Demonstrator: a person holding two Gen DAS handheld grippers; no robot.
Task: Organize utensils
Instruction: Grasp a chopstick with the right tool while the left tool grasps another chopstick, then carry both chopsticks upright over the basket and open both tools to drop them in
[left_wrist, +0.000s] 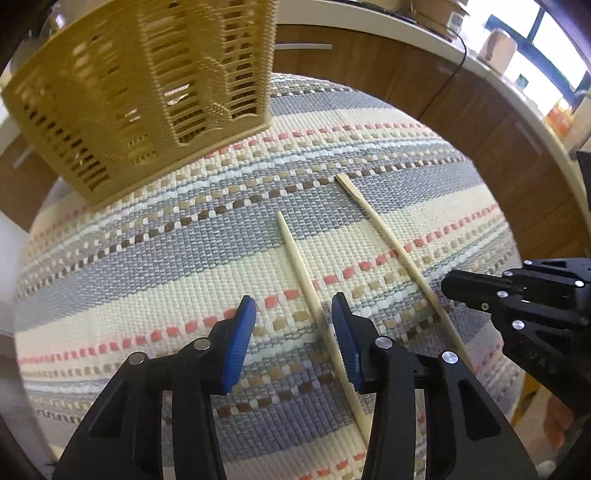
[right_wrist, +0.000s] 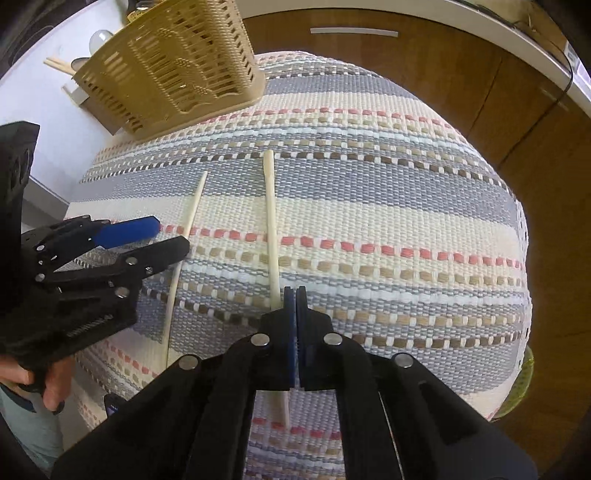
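Two pale wooden chopsticks lie on a striped woven mat (left_wrist: 184, 258). My left gripper (left_wrist: 293, 308) is open, its blue pads straddling the left chopstick (left_wrist: 299, 266), which lies close to the right pad. My right gripper (right_wrist: 295, 291) is shut, its pads pressed together over the right chopstick (right_wrist: 270, 221), which runs under the jaws; whether it is clamped on the stick I cannot tell. That chopstick also shows in the left wrist view (left_wrist: 391, 243), with the right gripper (left_wrist: 448, 286) beside it. The left chopstick (right_wrist: 192, 214) and left gripper (right_wrist: 171, 236) show in the right wrist view. A tan slotted utensil basket (left_wrist: 140, 85) stands at the mat's far left.
The basket (right_wrist: 173, 70) sits at the mat's far corner, with more chopsticks (right_wrist: 59, 66) and a white bulb-like object (right_wrist: 99, 37) behind it. Brown wooden cabinets (right_wrist: 480, 92) and a pale countertop (left_wrist: 480, 66) curve around the far side. A green item (right_wrist: 524, 380) peeks out at the mat's right edge.
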